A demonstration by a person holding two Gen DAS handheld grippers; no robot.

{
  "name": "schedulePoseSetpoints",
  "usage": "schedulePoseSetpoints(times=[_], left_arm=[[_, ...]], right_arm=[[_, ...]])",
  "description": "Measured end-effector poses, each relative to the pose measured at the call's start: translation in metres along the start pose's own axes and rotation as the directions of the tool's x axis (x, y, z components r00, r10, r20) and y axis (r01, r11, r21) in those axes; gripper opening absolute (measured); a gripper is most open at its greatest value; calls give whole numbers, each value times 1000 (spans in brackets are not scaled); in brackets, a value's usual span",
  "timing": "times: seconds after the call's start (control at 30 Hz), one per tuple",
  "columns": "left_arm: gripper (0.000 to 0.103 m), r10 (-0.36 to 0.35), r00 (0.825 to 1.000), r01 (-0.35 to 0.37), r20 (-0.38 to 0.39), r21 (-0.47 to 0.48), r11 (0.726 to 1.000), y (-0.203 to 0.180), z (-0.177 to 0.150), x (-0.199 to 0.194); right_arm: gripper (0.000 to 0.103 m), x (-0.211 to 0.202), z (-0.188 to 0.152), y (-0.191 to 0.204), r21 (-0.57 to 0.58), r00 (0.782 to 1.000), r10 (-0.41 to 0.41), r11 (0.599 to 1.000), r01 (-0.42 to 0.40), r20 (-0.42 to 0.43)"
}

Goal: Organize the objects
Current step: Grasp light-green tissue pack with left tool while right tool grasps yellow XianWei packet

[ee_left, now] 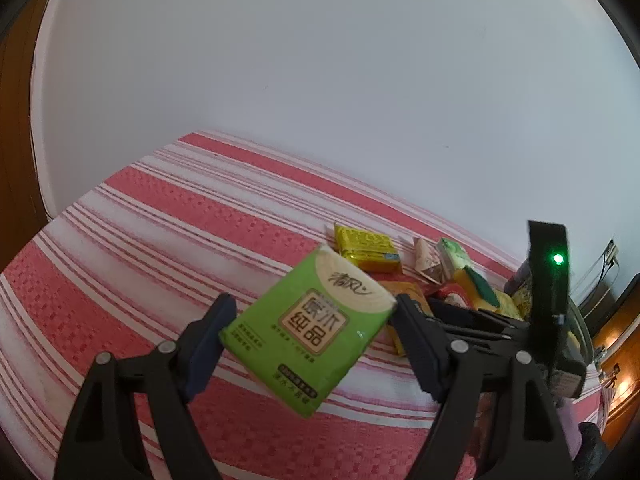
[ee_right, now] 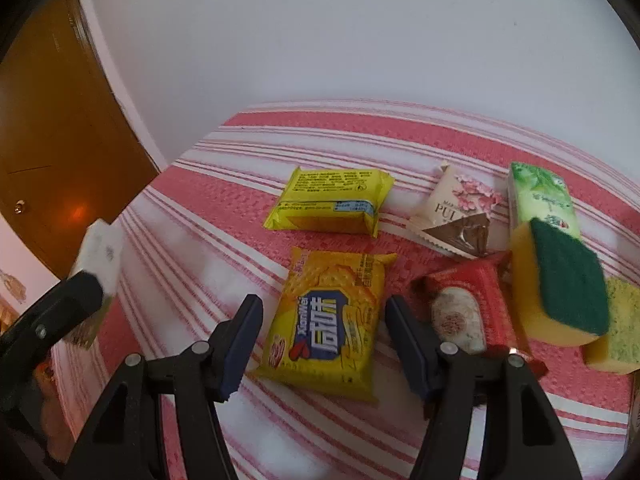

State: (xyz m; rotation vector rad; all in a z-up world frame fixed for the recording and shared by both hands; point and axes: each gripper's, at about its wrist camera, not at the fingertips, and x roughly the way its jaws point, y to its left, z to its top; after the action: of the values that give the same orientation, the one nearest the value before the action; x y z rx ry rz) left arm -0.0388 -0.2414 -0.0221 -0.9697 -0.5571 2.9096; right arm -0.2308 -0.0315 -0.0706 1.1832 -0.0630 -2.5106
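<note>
On the red-and-white striped cloth [ee_right: 224, 184] a cluster of small packs lies waiting to be sorted. The left gripper [ee_left: 312, 336] is clamped on a green tissue pack [ee_left: 308, 332], holding it skewed and lifted clear of the cloth, with its pads pressing on opposite edges of the pack.

The right gripper [ee_right: 324, 336] hangs low over a yellow biscuit packet [ee_right: 332, 320], one finger on each side of it. Its pads do not appear to press on the wrapper, so I read it as not gripping anything yet. Beyond it lie a second yellow packet [ee_right: 332, 204], a cream sachet with pink flowers [ee_right: 456, 216], a red packet [ee_right: 468, 304], a pale green pack [ee_right: 540, 196] and a yellow sponge with a green scouring face [ee_right: 560, 280], the last few crowded and partly overlapping.

The risks, as I judge them: the tissue pack is soft and held askew, so it could pivot or slip out if the left hand swings. The biscuit packet is slick and puffy, and jaws closing on its sides may squeeze it upward or crush the contents. The right finger sits just beside the red packet and could nudge it, or catch its edge.
</note>
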Motion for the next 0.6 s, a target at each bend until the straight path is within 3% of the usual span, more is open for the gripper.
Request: schedulePoseSetpoints(times=[0.1,0.17,0.3,0.4,0.6], left_arm=[[80,1,1000,-1,-5,0,1000,1,-1,-2],[80,9,1000,-9,-5,0,1000,1,-1,-3],[80,28,1000,-28,-6,-12,1000,1,-3,-3],[80,34,999,-34,-4,-8,999,-3,-4,-1],[80,18,1000,-19,19,37,999,-33,-1,1]], right_arm=[[64,3,2,13,-67,997,-74,995,73,-16],[57,9,3,18,-89,994,-105,991,103,-17],[56,3,1,10,-54,998,-55,997,54,-6],[56,-21,-8,-1,-32,996,47,998,-45,76],[56,-69,-24,-14,-58,974,29,998,-16,223]])
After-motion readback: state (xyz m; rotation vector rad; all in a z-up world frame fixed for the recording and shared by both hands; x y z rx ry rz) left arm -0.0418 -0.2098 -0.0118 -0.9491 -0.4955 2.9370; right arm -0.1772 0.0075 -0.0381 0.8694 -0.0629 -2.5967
